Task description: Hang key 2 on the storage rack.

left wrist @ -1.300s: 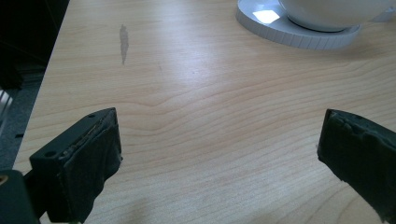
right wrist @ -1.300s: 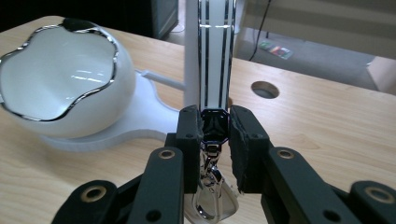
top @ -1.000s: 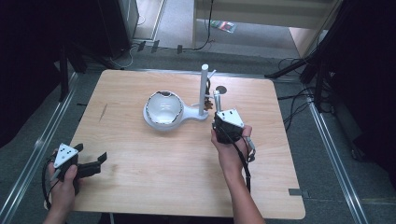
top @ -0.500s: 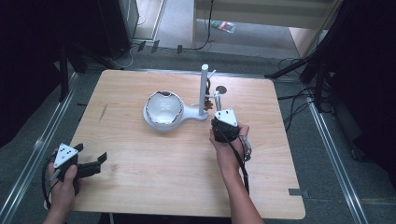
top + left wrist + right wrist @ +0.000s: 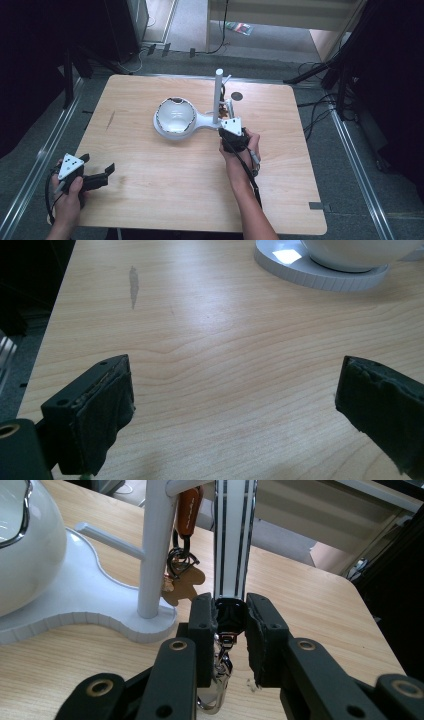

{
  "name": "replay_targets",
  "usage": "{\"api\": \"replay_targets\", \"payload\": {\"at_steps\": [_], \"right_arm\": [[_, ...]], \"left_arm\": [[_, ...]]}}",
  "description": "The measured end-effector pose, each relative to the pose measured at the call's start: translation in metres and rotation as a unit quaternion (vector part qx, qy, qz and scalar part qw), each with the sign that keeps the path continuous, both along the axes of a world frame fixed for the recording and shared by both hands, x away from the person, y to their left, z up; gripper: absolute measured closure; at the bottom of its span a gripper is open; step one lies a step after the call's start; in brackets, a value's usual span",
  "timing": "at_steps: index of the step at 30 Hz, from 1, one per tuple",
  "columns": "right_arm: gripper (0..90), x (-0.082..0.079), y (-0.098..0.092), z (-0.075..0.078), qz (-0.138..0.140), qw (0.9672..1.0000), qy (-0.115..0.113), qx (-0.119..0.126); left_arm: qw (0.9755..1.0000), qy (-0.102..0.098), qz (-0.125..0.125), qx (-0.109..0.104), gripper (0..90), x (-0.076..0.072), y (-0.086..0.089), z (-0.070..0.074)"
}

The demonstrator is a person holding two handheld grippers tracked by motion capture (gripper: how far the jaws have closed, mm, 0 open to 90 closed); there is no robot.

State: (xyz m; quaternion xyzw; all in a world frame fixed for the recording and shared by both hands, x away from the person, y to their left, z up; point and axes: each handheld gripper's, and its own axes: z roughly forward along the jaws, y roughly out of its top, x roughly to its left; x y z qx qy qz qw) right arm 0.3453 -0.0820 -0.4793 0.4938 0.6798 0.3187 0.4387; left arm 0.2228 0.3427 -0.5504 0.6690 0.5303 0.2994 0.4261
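White stand (image 5: 218, 97) with bowl dish (image 5: 175, 118) sits mid-worktop (image 5: 150, 190); right gripper (image 5: 231, 134) at its post, left gripper (image 5: 95, 175) idle near corner.
Left gripper view: jaws wide apart, nothing between.
Right gripper view: jaws clamped on striped lanyard strap (image 5: 231, 545) at black end fitting, metal clasp (image 5: 220, 680) dangling below. Strap light, floppy; grip stiff fitting. Gingerbread charm (image 5: 182, 587) visible here.

Pale wooden table (image 5: 150, 200), grey carpet floor (image 5: 350, 200), metal floor rails (image 5: 30, 185), dark surroundings
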Motion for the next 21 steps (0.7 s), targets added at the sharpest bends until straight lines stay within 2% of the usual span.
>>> {"api": "replay_targets", "payload": {"at_steps": [5,10,14,16,21], "right_arm": [[75.1,0.002,0.004,-0.001,-0.007,0.9999,-0.001,-0.007],[74.4,0.003,0.013,-0.005,-0.023,0.9994,0.000,-0.024],[80.9,0.002,0.022,-0.005,-0.035,0.9982,-0.015,-0.046],[82.7,0.003,0.025,-0.004,-0.032,0.9982,-0.012,-0.049],[77.4,0.006,0.024,-0.005,-0.017,0.9995,0.000,-0.029]], "left_arm": [[1.0000,-0.002,0.001,0.000,2.3,0.000,0.000,0.000],[1.0000,-0.002,0.001,0.000,2.4,0.000,0.000,0.000],[1.0000,-0.001,0.001,0.000,2.4,0.000,0.000,0.000],[1.0000,0.000,0.000,0.000,2.4,0.000,0.000,0.000],[1.0000,-0.001,0.000,0.000,2.4,0.000,0.000,0.000]]}}
